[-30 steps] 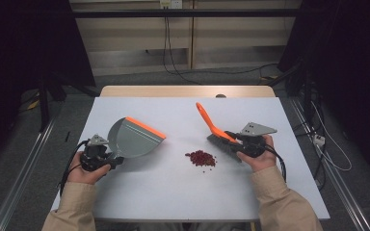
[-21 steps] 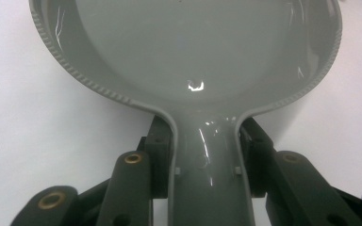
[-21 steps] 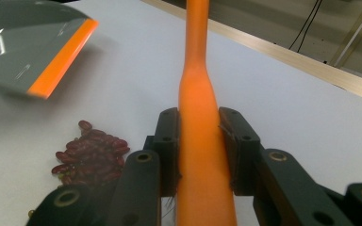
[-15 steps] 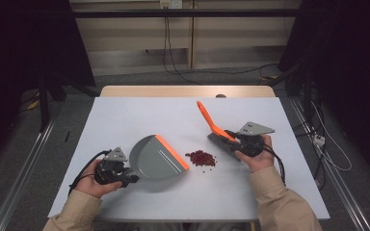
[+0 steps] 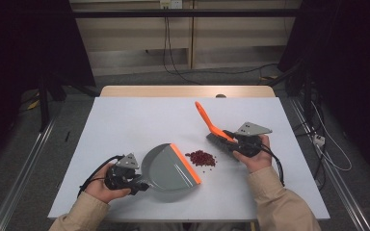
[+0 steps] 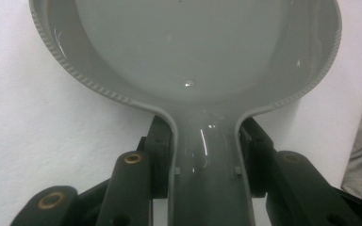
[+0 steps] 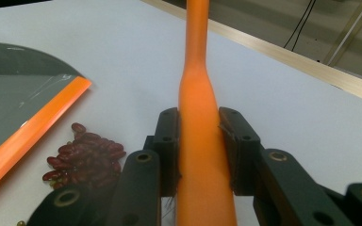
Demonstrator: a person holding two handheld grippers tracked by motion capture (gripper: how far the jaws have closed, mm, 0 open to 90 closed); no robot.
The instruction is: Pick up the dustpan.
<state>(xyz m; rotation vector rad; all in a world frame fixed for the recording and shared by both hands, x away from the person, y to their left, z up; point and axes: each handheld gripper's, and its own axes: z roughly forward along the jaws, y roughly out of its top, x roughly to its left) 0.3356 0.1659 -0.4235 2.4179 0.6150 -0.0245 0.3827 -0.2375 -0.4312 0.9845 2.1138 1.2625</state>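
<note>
1. Gripping the grey handle of the dustpan (image 5: 166, 167), the left gripper (image 5: 134, 180) sits near the front edge of the table (image 5: 125, 115), left of its middle; in the left gripper view its jaws are clamped on either side of the handle (image 6: 207, 160).
2. The dustpan lies flat on the table, its scoop (image 6: 184, 42) pointing right and its orange lip (image 5: 185, 162) running at a slant, away from the person at its upper end and toward the front edge at its lower end. The scoop is bare inside; no beans lie in it.
3. A small heap of red beans (image 5: 201, 158) rests on the table just right of the orange lip, close to it but apart, roughly midway between the left and right edges.
4. An orange-handled brush (image 5: 211, 126) stands right of the heap, its dark bristle head (image 5: 218, 141) near the beans and its handle slanting up and away toward the far edge.
5. The right gripper (image 5: 231, 136) holds the brush, jaws closed tight on the orange handle (image 7: 199, 132), nearer the table's right edge.
</note>
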